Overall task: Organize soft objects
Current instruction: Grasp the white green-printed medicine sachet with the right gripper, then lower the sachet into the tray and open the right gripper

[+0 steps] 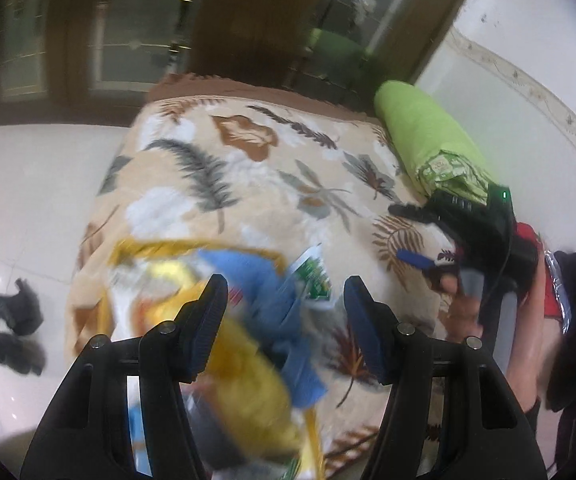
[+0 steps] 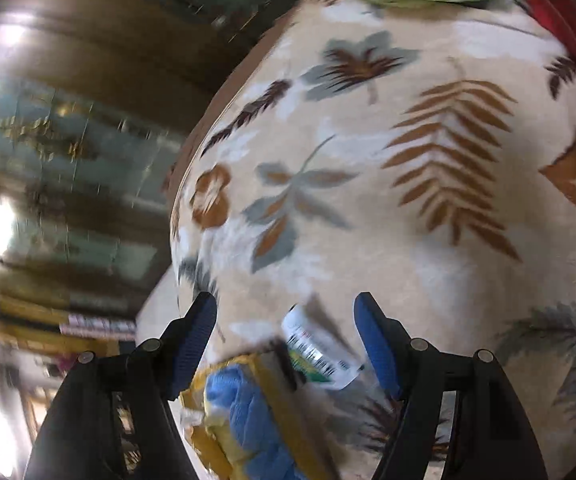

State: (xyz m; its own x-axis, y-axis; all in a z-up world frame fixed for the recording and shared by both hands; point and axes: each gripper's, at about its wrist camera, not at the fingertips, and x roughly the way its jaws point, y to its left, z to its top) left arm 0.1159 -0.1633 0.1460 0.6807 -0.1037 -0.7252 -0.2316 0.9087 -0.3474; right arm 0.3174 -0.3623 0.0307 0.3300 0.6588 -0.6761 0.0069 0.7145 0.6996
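Left gripper (image 1: pixel 283 300) jaws apart and empty, blue cloth (image 1: pixel 279 300) and yellow cloth (image 1: pixel 243 380) heaped beneath on leaf-print blanket (image 1: pixel 247 176), right gripper (image 2: pixel 285 320) likewise open above a green-and-white packet (image 2: pixel 312 352), green pillow (image 1: pixel 420 136) beyond.

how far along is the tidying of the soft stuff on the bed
Early, by the look of it. Done: nothing looks sorted; the blue cloth, yellow cloth and green-and-white packet lie jumbled on the leaf-print blanket. In hand: nothing; left gripper and right gripper hover open over the pile. Left: picking and arranging all of it.
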